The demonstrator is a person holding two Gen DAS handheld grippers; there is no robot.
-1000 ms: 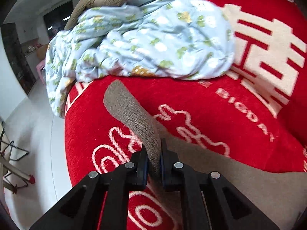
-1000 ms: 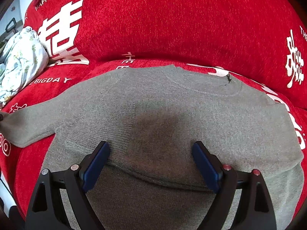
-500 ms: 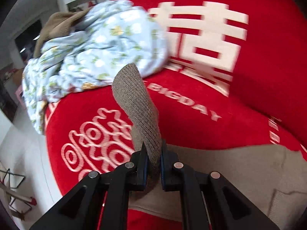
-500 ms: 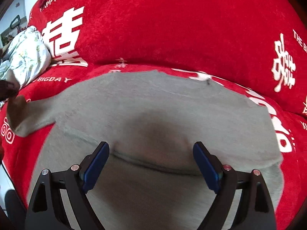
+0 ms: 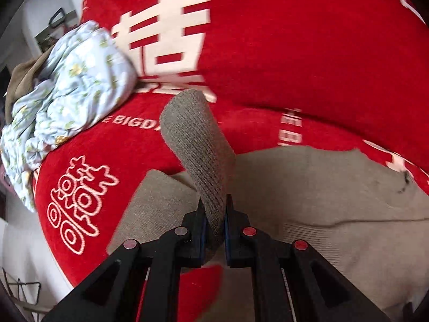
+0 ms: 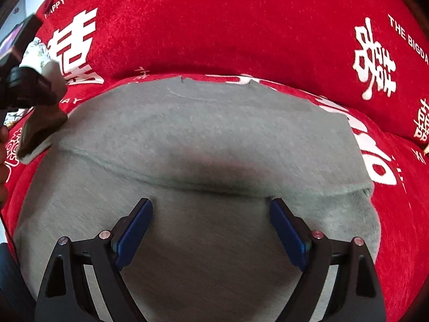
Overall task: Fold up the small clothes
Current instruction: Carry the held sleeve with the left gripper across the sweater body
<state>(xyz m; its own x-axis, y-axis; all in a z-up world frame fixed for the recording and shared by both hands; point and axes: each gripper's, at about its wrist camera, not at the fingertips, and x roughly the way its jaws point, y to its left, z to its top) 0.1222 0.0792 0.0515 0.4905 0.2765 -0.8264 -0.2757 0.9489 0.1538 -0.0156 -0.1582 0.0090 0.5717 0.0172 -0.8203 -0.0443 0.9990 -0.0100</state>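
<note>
Left wrist: left gripper clamped on the sleeve cuff of the grey sweater, lifted off the red sofa cover, likely to fold it inward. Right wrist: right gripper gapes wide, empty, over the sweater, probably ready to pin it.
</note>
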